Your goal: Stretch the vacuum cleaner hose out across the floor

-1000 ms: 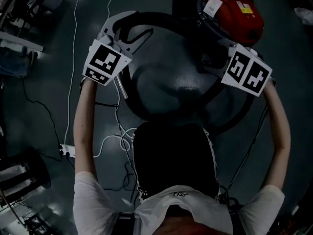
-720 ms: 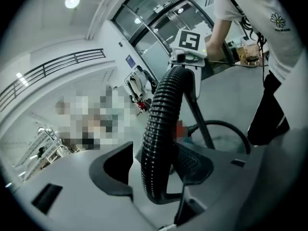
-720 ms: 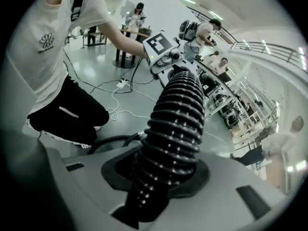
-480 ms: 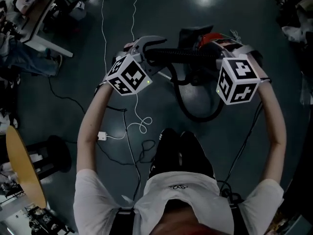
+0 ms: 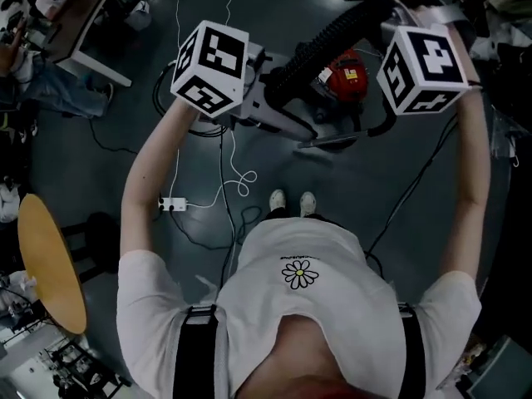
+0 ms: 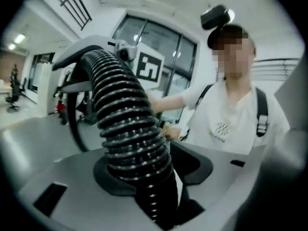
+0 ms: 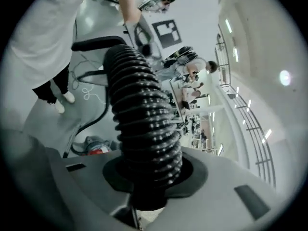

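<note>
Both left tongs (image 6: pixel 144 173) and right tongs (image 7: pixel 149 173), just closing, clamp hose (image 5: pixel 324 40)

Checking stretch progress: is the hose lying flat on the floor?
No, the hose is raised in the air above the red vacuum cleaner, off the floor.

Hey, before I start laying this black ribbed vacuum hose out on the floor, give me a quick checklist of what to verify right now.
1. Hold of the left gripper on the black ribbed vacuum hose: ok, jaws clamped on it.
2. Hold of the right gripper on the hose: ok, its jaws have just been closing on it.
3. Hose lying along the grey floor: not ok, both grippers hold it up in the air.
4. Hose joined to the red canister vacuum cleaner: cannot tell.
5. Walking path free: not ok, a loose white cable lies near the white shoes.
</note>
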